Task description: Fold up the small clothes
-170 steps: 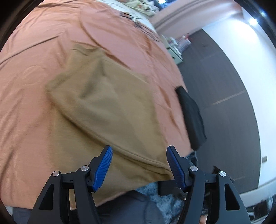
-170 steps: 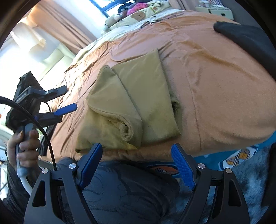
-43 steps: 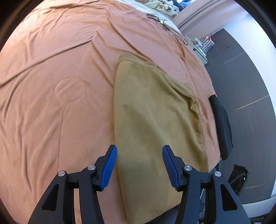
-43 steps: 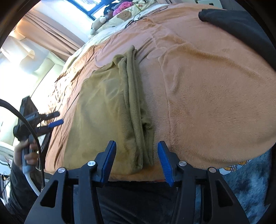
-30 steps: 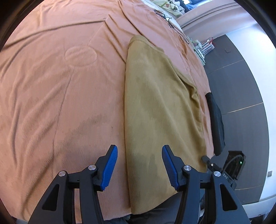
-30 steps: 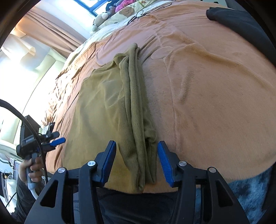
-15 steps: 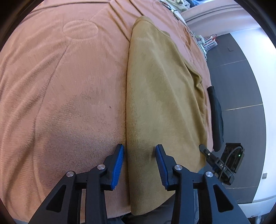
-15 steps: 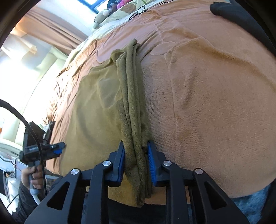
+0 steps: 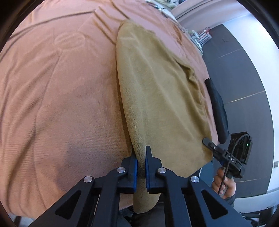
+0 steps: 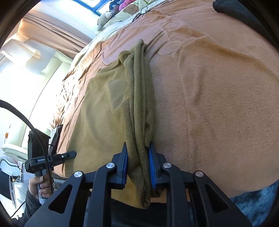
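Note:
A folded olive-tan garment (image 9: 160, 87) lies lengthwise on the orange bedspread (image 9: 61, 87), its near end hanging over the bed's edge. My left gripper (image 9: 141, 152) is shut on the garment's left edge near that end. In the right wrist view the garment (image 10: 97, 113) has a thick bunched fold along its right side. My right gripper (image 10: 137, 146) has its blue pads pressing on that fold, the jaws still closing. Each view shows the other gripper from the side: the right gripper (image 9: 206, 140) at the garment's right corner, the left gripper (image 10: 72, 154) at its left edge.
A black garment (image 9: 218, 108) lies at the bed's right edge over a dark floor (image 9: 244, 78). Pillows and soft toys (image 10: 122, 10) sit at the head of the bed, with curtains (image 10: 52, 35) at the left. A blue-grey rug (image 10: 258, 197) shows below the bedspread (image 10: 218, 96).
Both grippers went from open to closed on the garment: the left on its left edge, the right on the bunched right fold. The left gripper also moved closer to the cloth.

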{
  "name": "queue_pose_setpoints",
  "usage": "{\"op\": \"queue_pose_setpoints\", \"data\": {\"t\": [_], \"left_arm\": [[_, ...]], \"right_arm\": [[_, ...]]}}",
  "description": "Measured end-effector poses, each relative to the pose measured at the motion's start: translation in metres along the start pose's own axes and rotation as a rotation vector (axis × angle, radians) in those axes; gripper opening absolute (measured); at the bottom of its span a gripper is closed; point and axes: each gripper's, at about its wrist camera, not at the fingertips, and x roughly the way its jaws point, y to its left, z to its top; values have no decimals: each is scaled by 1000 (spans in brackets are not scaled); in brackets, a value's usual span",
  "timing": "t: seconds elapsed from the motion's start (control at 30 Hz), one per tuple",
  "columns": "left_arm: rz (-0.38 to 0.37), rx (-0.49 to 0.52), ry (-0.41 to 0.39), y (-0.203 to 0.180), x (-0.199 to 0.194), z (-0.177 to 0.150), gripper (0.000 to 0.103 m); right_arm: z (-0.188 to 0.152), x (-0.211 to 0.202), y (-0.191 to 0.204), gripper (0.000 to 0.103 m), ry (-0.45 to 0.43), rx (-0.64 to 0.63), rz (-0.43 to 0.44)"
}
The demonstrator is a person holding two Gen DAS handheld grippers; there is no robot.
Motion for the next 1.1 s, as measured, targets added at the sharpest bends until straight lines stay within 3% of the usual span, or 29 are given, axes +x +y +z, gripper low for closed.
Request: {"op": "queue_pose_setpoints", "data": {"t": [0.37, 0.47, 0.6, 0.87, 0.97, 1.1], "left_arm": [[9, -2, -34, 7, -29, -4, 6], [20, 2, -11, 10, -26, -7, 7], [79, 9, 7, 3, -15, 0, 10], [47, -44, -42, 12, -17, 18, 27], [43, -56, -62, 16, -19, 26, 33], [38, -62, -74, 19, -19, 39, 34]], "right_arm": [[-21, 11, 14, 16, 57, -10, 53], [-23, 15, 15, 17, 79, -16, 34], [-13, 8, 19, 29, 54, -57, -34], [36, -6, 35, 53, -22, -108, -93], [51, 6, 46, 55, -11, -118, -115], [65, 31, 57, 56, 9, -136, -148]]}}
